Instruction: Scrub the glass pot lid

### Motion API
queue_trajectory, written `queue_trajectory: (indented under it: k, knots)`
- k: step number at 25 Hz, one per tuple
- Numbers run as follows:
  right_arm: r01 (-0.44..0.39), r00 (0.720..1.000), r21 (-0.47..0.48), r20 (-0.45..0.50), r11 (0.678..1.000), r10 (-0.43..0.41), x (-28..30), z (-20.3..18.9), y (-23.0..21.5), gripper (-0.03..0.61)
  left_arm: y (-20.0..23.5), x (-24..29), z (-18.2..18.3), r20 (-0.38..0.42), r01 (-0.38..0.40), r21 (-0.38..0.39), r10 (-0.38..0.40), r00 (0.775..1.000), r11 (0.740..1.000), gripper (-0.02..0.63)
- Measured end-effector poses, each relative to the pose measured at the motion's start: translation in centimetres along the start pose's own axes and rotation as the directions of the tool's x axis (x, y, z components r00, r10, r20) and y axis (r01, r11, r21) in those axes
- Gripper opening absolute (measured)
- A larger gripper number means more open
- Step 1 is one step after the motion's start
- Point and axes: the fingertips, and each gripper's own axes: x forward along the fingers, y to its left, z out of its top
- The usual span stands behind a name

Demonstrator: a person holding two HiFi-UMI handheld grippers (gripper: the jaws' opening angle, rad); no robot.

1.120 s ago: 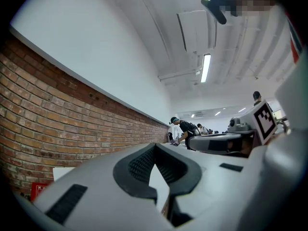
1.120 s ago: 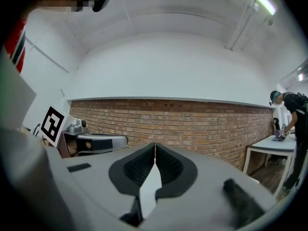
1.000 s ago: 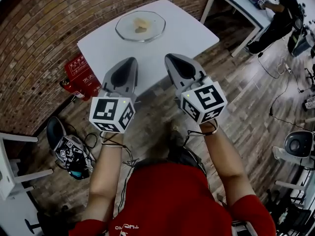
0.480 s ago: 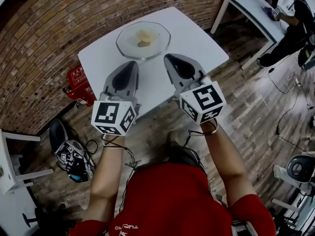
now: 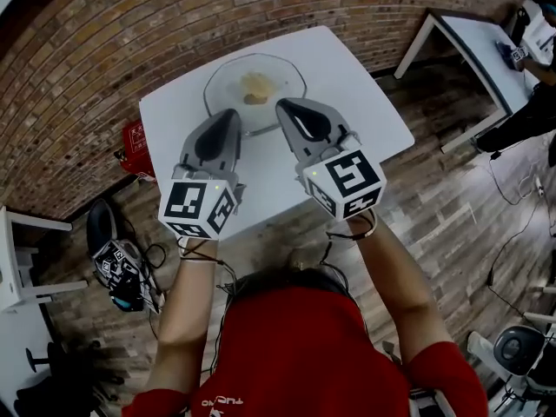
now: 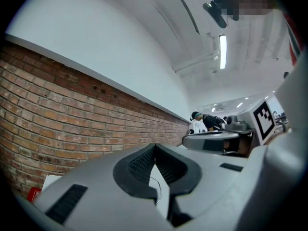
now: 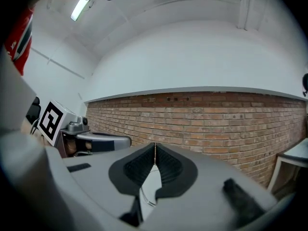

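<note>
**Lid untouched, grippers shut**

The white surface [image 5: 347, 102] carries the glass pot lid [image 5: 282, 81] toward its far edge, with bare room right of the lid. The left gripper [image 5: 228, 115] and right gripper [image 5: 287, 107] hover over the lid's near rim, jaws together, holding nothing, likely poised to reach. A yellowish lump [image 5: 254, 87], perhaps a sponge, sits at the lid's centre.

White table [image 5: 360, 102], clear glass pot lid [image 5: 231, 82] – red-brown brick wall [image 5: 78, 68], red shirt [image 5: 295, 354]
</note>
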Motion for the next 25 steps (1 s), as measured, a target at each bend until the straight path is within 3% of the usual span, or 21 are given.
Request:
queue_trajectory:
  k: [9,25]
  knots:
    - [-0.051,0.998,0.015,-0.028,0.999,0.051,3.9,-1.4,-3.0,0.031,2.4,3.0,-1.1,-0.046,-0.084,0.019,0.084,0.995,0.996,0.018]
    - [-0.087,0.986,0.007,-0.139,0.996,0.087,15.7,-6.1,-3.6,0.031,13.1,7.6,-7.0,-0.173,-0.197,-0.003,0.193,0.966,0.98,0.018]
